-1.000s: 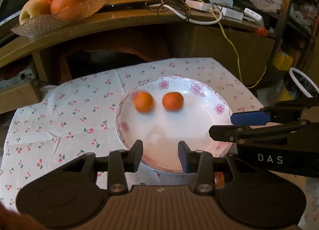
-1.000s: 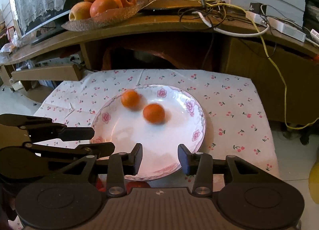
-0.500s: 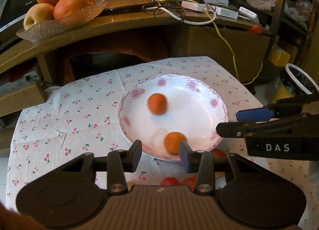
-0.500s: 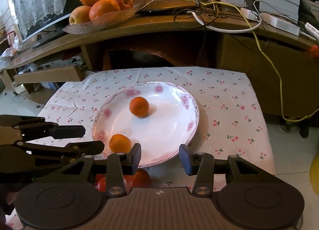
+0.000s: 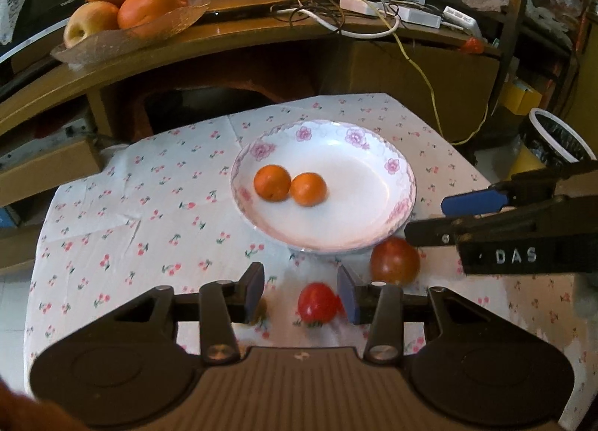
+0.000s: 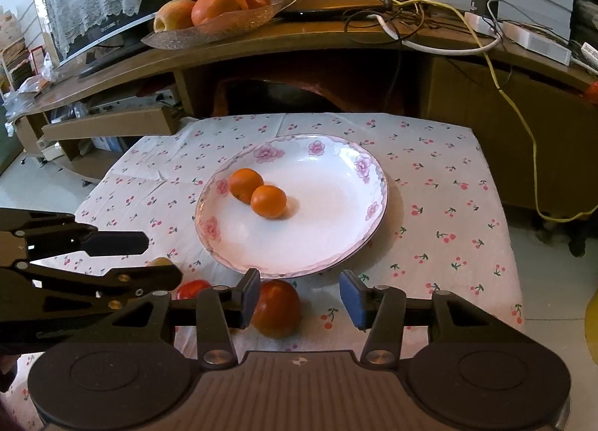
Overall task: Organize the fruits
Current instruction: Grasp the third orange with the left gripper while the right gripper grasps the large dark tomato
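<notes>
Tangerines (image 5: 289, 187) touch in plate (image 5: 373, 236); tomatoes (image 5: 317, 302) outside.

Wide bare stretch across the right half of the plate (image 6: 336, 207), open to a claw from the near rim. Left half taken by two oranges (image 6: 258, 192) touching each other. Near edge crowded: big tomato (image 6: 276, 307) and small tomato (image 5: 317, 302) on the bench (image 6: 448, 207) just below the rim. Open cloth far right and far left.
</notes>
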Demonstrator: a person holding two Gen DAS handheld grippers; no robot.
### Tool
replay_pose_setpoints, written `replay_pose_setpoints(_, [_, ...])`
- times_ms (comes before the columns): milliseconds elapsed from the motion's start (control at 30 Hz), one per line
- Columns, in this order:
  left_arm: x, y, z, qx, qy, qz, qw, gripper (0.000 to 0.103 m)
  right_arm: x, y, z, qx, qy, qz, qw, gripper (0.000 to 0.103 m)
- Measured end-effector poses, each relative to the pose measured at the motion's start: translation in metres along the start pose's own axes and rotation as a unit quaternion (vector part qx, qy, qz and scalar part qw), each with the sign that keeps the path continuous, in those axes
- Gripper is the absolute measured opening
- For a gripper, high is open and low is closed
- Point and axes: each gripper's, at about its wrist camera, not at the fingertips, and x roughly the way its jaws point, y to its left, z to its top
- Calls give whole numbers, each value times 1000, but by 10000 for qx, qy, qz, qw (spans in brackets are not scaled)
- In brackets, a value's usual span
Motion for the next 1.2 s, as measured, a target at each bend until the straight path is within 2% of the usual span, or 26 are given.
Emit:
replay_pose_setpoints(367, [-18, 10, -39, -164, 304, -15, 9994, 49, 2, 5, -14, -123, 233, 135, 9996, 53])
replay_pose_setpoints(467, [-15, 6, -47, -21, 380, -31, 9993, 50, 4, 7, -16, -184, 271, 161, 9993, 55])
replay_pose_setpoints(900, [-4, 3, -59, 201, 557, -161, 9981, 51, 18, 9, -18, -309, 388, 149, 9987, 59])
replay_pose_setpoints(1200, [3, -1, -66, 333, 595, -82, 9976, 50, 25, 9, -19, -334, 427, 146, 9984, 59])
